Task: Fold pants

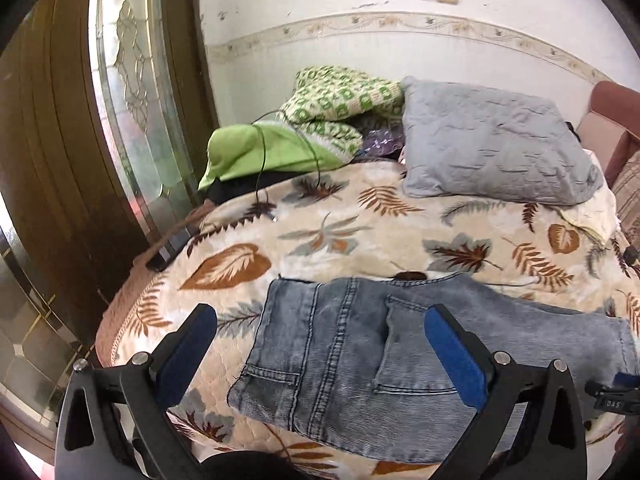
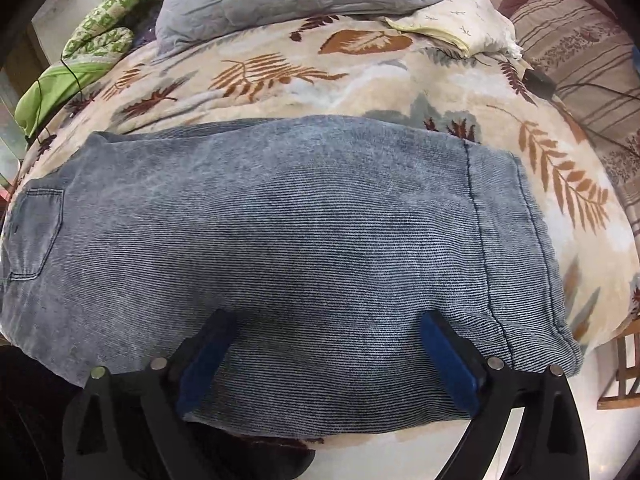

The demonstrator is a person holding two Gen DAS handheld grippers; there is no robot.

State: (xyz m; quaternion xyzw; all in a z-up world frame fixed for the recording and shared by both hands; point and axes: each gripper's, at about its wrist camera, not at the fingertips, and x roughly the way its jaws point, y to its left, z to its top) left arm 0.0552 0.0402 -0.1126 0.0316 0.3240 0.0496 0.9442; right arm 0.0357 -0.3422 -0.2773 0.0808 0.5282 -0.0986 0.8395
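Surface: a bed covered by a cream plush blanket with brown and grey leaf print [image 1: 328,236], beside a dark wooden door with a frosted glass panel [image 1: 124,92].
Pants: faded blue denim jeans [image 2: 280,232] lie folded flat on the blanket, back pockets towards the door, hem end away from it.
Left gripper [image 1: 320,320]: spread wide, empty, above the jeans' pocket end.
Right gripper [image 2: 324,324]: also spread, holding nothing, low over the leg end.
Behind the jeans: a grey quilted pillow [image 1: 496,144] and a green-and-white patterned knit [image 1: 340,100].
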